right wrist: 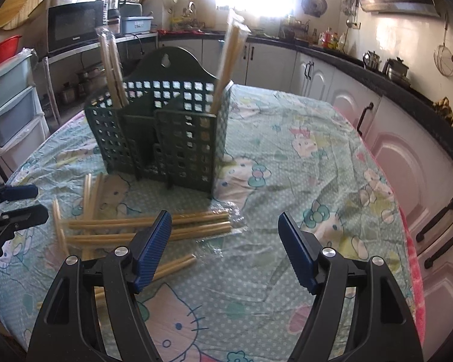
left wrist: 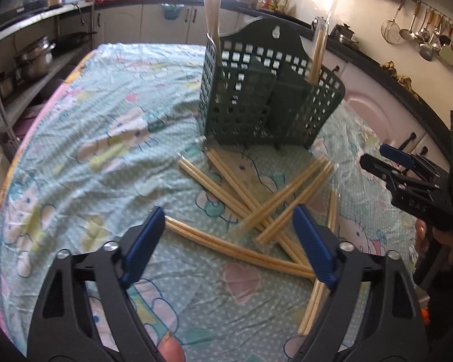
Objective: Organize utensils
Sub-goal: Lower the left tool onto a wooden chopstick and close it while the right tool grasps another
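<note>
Clearances and obstructions, cloth-covered table

Open cloth [right wrist: 302, 163] to right of dark green utensil caddy [right wrist: 166, 138] and along far left [left wrist: 84, 114]; both stretches passable. Blocked at centre: caddy upright, wrapped chopsticks [right wrist: 113, 69] rising from both outer compartments. Crossed loose chopsticks [left wrist: 256, 205] strewn just before caddy, cluttering near approach. Cabinet fronts [right wrist: 407, 163] close along right table edge.

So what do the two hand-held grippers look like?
Each hand-held gripper is matte black with cut-out arms, silver pivot screws and blue ribbed pads: left hand-held gripper, right hand-held gripper. The right one bears pale lettering and a green light, seen from the left wrist.
</note>
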